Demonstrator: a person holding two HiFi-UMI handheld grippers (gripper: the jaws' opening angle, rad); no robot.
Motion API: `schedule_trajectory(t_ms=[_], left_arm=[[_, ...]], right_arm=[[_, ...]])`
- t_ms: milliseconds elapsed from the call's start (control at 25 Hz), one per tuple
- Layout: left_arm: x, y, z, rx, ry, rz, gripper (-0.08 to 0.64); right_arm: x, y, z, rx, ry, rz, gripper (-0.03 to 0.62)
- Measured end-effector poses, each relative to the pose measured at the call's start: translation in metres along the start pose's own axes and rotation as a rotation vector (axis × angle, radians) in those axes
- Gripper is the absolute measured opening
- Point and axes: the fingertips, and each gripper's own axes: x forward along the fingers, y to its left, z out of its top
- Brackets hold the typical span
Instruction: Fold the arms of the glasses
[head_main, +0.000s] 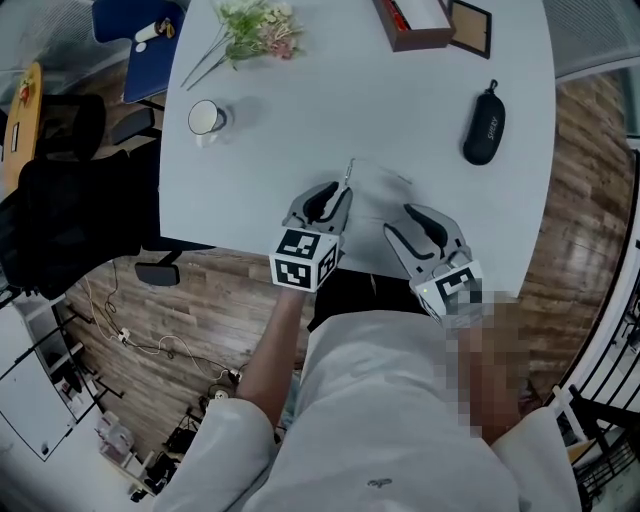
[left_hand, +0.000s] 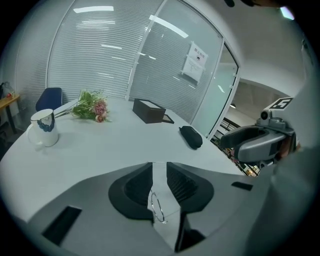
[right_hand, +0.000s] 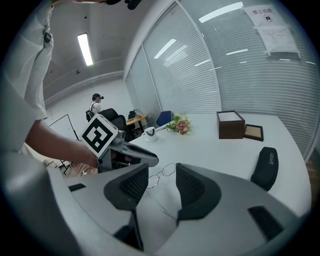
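While both pairs of jaws stand apart, pinching nothing, the left gripper (left_hand: 159, 169) straddles one lens of the thin wire-framed glasses (right_hand: 168, 170) and the right gripper (right_hand: 162, 172) one unfolded arm. They lie on the white table (head_main: 300, 110) between the grippers.

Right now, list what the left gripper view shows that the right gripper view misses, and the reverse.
Only the left gripper view: the right hand-held gripper off to its right, and one lens of the glasses seen close up between its own jaws. Only the right gripper view: the left hand-held gripper with its marker cube, both lenses together, and a person standing far back. Both: the white table, mug, flowers, brown box and black case.
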Motion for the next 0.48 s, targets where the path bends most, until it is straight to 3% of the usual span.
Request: schedule_trajectory(t_ms=[480], left_arm=[[0.027,0.014,-0.021,-0.026,0.082,-0.012,0.083]], right_arm=[[0.012,-0.001,-0.017,0.023,0.047,0.010,0.171]])
